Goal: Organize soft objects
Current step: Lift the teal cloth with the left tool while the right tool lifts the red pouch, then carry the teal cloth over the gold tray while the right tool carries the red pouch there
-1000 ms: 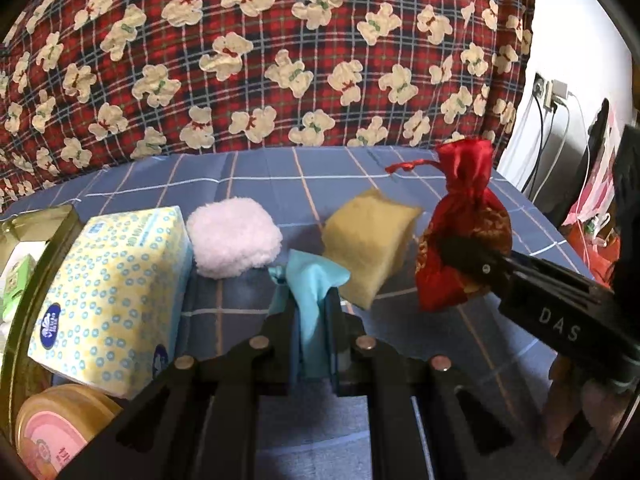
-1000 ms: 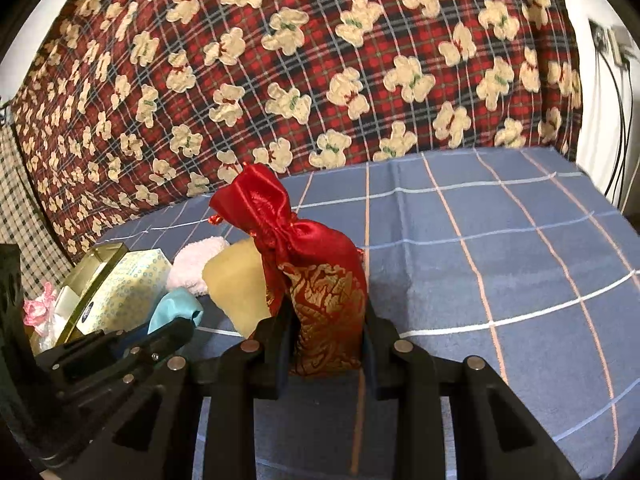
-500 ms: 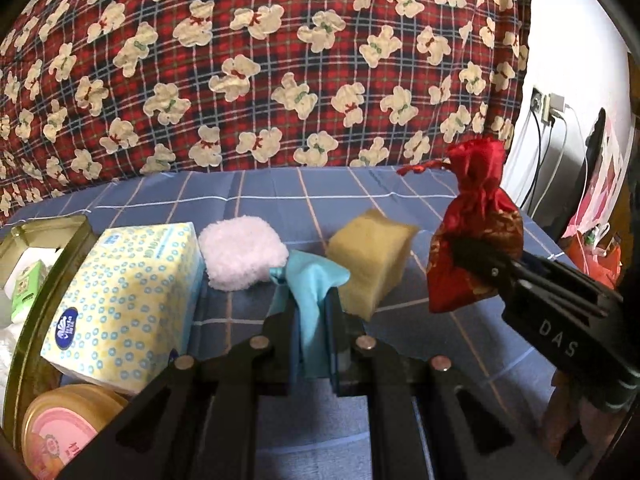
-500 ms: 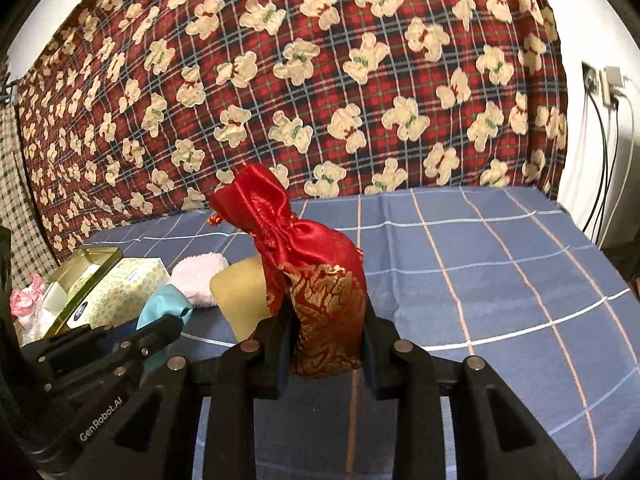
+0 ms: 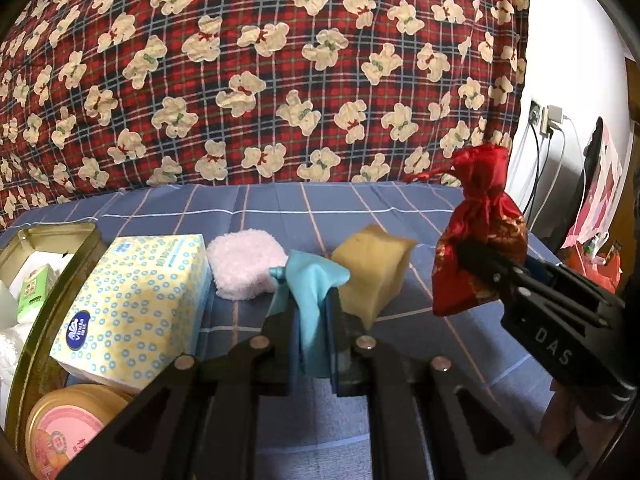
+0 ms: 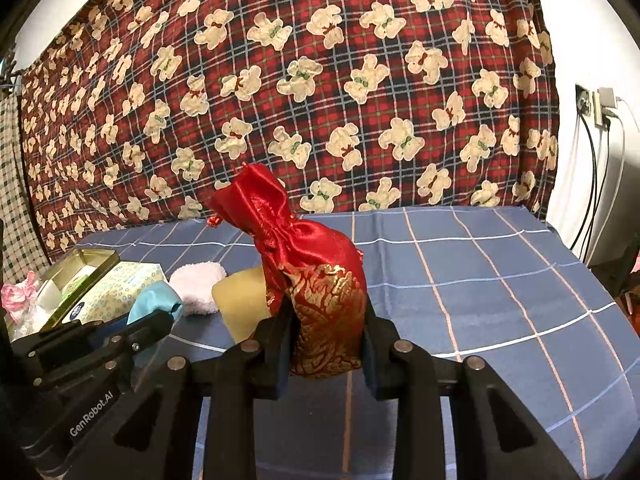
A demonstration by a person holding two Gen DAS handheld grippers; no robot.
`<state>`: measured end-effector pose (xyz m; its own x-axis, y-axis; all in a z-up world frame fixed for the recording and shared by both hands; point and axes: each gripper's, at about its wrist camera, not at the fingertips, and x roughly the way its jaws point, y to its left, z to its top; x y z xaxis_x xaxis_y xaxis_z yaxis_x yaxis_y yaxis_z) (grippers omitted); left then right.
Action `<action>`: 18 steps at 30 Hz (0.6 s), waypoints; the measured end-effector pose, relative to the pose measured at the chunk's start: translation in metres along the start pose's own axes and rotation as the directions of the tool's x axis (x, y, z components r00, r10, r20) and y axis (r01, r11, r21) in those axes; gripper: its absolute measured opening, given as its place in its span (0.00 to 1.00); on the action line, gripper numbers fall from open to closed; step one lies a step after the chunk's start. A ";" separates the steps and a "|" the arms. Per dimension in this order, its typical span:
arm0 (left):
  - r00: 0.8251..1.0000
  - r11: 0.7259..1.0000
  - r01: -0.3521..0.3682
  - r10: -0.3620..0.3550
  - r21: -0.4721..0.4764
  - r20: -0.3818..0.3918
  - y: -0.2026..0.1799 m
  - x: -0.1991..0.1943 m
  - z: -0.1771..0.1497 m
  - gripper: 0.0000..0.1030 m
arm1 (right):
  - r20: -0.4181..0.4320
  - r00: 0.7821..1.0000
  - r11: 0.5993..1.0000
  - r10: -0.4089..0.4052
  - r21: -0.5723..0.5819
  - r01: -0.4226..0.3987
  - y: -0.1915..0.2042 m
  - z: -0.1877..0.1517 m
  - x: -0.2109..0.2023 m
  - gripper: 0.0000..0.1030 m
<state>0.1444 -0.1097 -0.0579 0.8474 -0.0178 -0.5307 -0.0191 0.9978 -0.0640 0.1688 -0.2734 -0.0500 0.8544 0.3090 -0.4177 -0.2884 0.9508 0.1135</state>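
Blue checked tablecloth (image 6: 480,280): my right gripper (image 6: 326,344) clamps red satin pouch (image 6: 316,280), left gripper (image 5: 314,340) pinches turquoise cloth (image 5: 312,292), both right of gold tin (image 5: 52,236); carry gently, grips firm.

I see a counter (image 5: 280,208) covered in a blue checked cloth. Lying on it are a tissue box (image 5: 132,304), a fluffy pink pad (image 5: 244,268) just beside that box, and a yellow sponge (image 5: 372,272) near the pad. A gold tin (image 5: 52,236) sits at the left edge, touching the tissue box.
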 end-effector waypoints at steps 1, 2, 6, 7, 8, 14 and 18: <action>1.000 1.000 0.000 0.000 -0.001 0.004 0.000 -0.001 0.000 0.09 | 0.004 1.000 1.000 -0.004 -0.002 0.004 0.001 0.000 -0.001 0.31; 1.000 1.000 -0.003 0.002 0.001 0.004 0.000 -0.001 0.000 0.09 | 0.010 1.000 1.000 -0.008 -0.005 0.008 0.001 0.000 -0.002 0.31; 1.000 1.000 -0.009 0.009 0.001 0.018 0.001 -0.004 -0.001 0.09 | 0.020 1.000 1.000 -0.010 -0.005 0.010 0.002 0.000 -0.004 0.31; 1.000 1.000 -0.009 0.009 0.001 0.020 0.001 -0.005 -0.001 0.09 | 0.022 1.000 1.000 -0.008 -0.002 0.008 0.002 0.000 -0.004 0.31; 1.000 1.000 -0.008 0.008 0.001 0.022 0.002 -0.005 -0.002 0.09 | 0.026 1.000 1.000 -0.009 -0.002 0.009 0.002 0.000 -0.005 0.31; 0.999 1.000 -0.008 0.009 -0.001 0.046 0.001 -0.010 -0.002 0.09 | 0.067 0.998 0.999 -0.021 -0.031 0.023 0.010 -0.002 -0.013 0.31; 0.998 1.000 -0.013 0.013 0.007 0.064 0.000 -0.014 -0.002 0.09 | 0.081 0.997 0.999 -0.018 -0.039 0.021 0.013 -0.002 -0.016 0.31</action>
<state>0.1316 -0.1092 -0.0522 0.8791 -0.0010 -0.4766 -0.0267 0.9983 -0.0513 0.1503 -0.2658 -0.0439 0.8917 0.2928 -0.3452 -0.2868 0.9555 0.0695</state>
